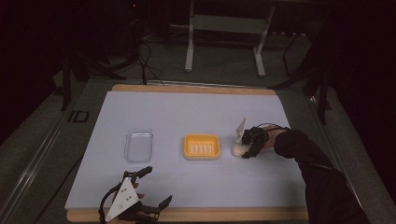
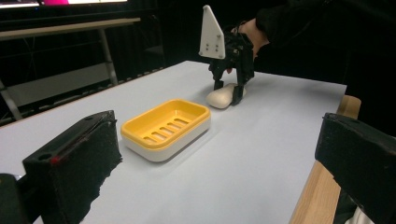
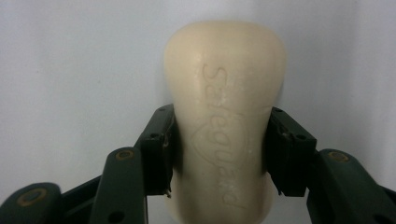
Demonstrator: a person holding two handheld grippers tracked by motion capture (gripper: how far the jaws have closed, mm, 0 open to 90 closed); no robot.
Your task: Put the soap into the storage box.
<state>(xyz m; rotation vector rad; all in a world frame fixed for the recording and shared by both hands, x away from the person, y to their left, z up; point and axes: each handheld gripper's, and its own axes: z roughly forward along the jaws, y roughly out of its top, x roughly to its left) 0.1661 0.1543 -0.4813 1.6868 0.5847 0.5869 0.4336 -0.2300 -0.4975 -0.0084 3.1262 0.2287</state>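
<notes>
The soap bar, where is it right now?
In the high view the soap bar lies on the white table, just right of the yellow soap dish, gripped by the right gripper.

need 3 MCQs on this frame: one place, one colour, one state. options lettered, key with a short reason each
1. Where is the soap bar?
A. in the yellow dish
B. on the white mat, right of the yellow dish
C. in the clear tray

2. What colour is the soap dish?
A. yellow
B. blue
C. red

3. What state are the left tongs in?
A. shut on the soap
B. shut on the tray
C. open, holding nothing

Key: B, the bar lies on the mat beside the dish; A, its top is yellow; C, the jaws are spread apart.
</notes>
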